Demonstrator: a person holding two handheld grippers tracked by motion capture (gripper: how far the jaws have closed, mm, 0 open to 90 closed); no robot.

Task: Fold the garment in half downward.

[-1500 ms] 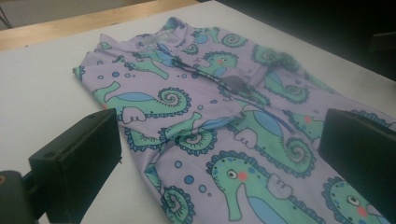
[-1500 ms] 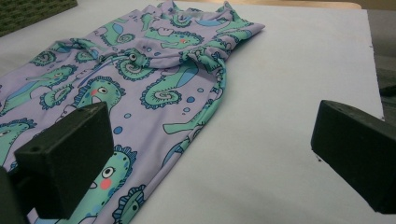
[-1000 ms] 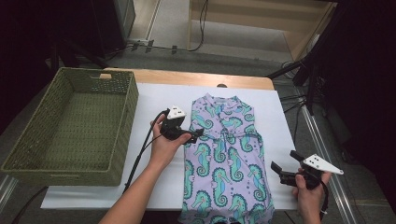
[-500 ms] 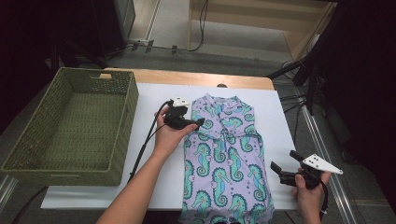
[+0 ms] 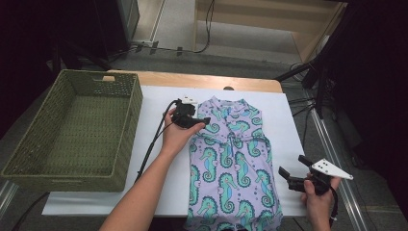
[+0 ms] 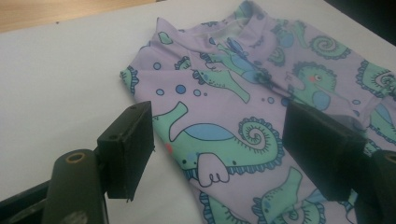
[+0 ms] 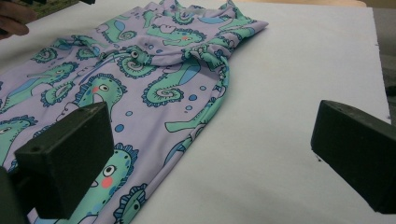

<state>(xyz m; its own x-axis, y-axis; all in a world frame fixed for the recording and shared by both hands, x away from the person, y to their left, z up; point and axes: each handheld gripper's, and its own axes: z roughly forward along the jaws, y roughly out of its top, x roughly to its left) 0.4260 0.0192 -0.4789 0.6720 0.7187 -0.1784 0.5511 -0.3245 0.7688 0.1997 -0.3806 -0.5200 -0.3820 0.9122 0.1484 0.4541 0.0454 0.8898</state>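
Beside the dress [image 5: 231, 159], a basket [image 5: 72, 139].

Left gripper [image 5: 204, 120] forward, fingers parted (just been closing), right gripper [image 5: 292, 172] low, fingers apart

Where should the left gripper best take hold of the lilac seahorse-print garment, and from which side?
Probably the shoulder edge of the lilac seahorse-print garment, coming from its left side: there the fabric lies flat with a free edge over the white sheet, just ahead of the open left gripper.

Soft printed cloth dress [image 5: 233, 163], woven wicker basket [image 5: 72, 139]
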